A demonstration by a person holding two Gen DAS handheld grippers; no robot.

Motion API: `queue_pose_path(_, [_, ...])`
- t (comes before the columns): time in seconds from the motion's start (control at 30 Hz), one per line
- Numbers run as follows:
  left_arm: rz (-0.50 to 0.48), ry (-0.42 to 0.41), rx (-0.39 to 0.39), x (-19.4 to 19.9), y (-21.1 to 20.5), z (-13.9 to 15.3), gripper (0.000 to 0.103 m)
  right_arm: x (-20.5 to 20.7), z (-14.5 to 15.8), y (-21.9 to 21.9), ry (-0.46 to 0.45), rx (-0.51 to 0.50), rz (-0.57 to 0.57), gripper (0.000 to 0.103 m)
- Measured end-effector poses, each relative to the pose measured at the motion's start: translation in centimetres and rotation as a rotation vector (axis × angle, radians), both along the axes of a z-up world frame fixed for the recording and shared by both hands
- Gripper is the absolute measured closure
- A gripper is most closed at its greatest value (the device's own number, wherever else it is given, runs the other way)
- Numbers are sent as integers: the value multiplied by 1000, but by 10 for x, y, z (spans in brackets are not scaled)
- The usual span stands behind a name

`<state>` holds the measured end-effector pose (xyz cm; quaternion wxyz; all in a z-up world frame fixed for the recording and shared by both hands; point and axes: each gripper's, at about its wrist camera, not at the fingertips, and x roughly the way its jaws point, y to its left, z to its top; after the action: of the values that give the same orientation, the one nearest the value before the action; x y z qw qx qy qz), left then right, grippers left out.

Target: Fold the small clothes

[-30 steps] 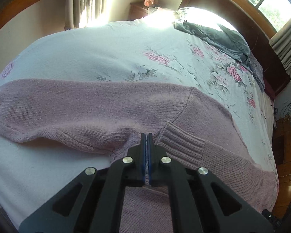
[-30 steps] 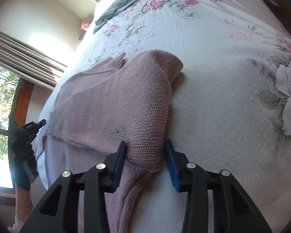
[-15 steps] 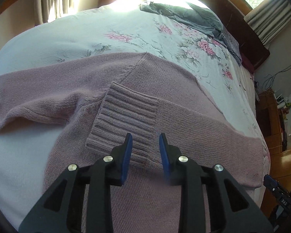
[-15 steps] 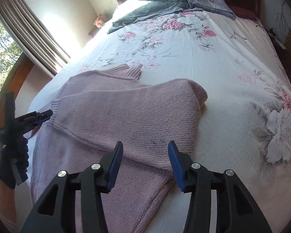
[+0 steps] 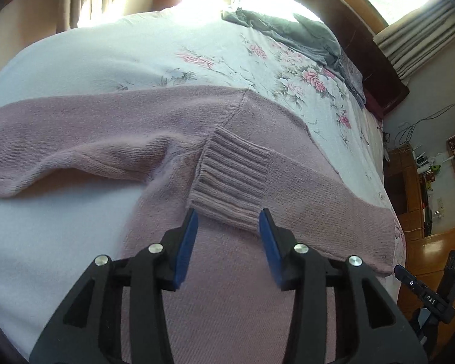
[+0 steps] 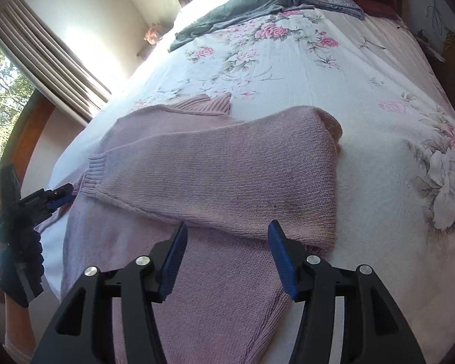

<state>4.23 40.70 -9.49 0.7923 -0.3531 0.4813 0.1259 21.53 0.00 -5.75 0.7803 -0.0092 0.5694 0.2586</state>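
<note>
The pink knit sweater (image 6: 221, 182) lies flat on the floral bedspread (image 6: 333, 69), one sleeve folded across its body so that the ribbed cuff (image 5: 230, 179) rests near the sweater's middle. The left gripper (image 5: 227, 236) hovers just short of that cuff, jaws spread and empty; the right gripper (image 6: 226, 253) hangs over the sweater's near edge, also spread and holding nothing. The other sleeve (image 5: 60, 154) is unfolded, and dragging it across could catch the loose cuff and pull the first fold askew. A second ago the left jaws were pinched shut at the cuff; both grippers have since widened and backed off.
</note>
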Motion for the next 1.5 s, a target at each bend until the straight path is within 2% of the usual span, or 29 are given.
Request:
queue_pose_path(0.13, [128, 30, -11, -74, 60, -8, 60, -33, 4, 25, -1, 7, 43, 43])
queue_pose_path(0.27, [350, 73, -28, -156, 141, -25, 62, -63, -4, 53, 19, 18, 66, 43])
queue_pose_path(0.4, [533, 66, -64, -219, 211, -36, 62, -85, -15, 81, 47, 27, 81, 43])
queue_pose_path(0.6, [666, -34, -138, -261, 280, -53, 62, -98, -27, 113, 64, -11, 73, 43])
queue_pose_path(0.83, [769, -116, -181, -270, 317, -66, 64, -105, -33, 125, 60, -61, 65, 43])
queue_pose_path(0.9, [767, -118, -163, -262, 319, -62, 69, -105, -34, 124, 57, -80, 58, 43])
queue_pose_path(0.93, [755, -127, -145, -263, 320, -59, 79, -104, -34, 123, 57, -85, 51, 43])
queue_pose_path(1.0, [731, -136, -104, -257, 318, -51, 89, -102, -35, 119, 61, -88, 33, 43])
queue_pose_path(1.03, [721, -141, -77, -253, 315, -45, 90, -101, -34, 116, 61, -88, 25, 43])
queue_pose_path(1.13, [685, -168, -5, -236, 307, -23, 92, -99, -34, 110, 58, -96, 8, 43])
queue_pose_path(1.23, [629, -223, 28, -214, 291, 4, 92, -98, -33, 102, 56, -99, -4, 43])
queue_pose_path(1.4, [424, -287, 105, -149, 233, 56, 92, -94, -32, 88, 42, -114, -21, 43])
queue_pose_path(1.5, [282, -315, 111, -101, 184, 79, 92, -91, -33, 79, 44, -99, -38, 43])
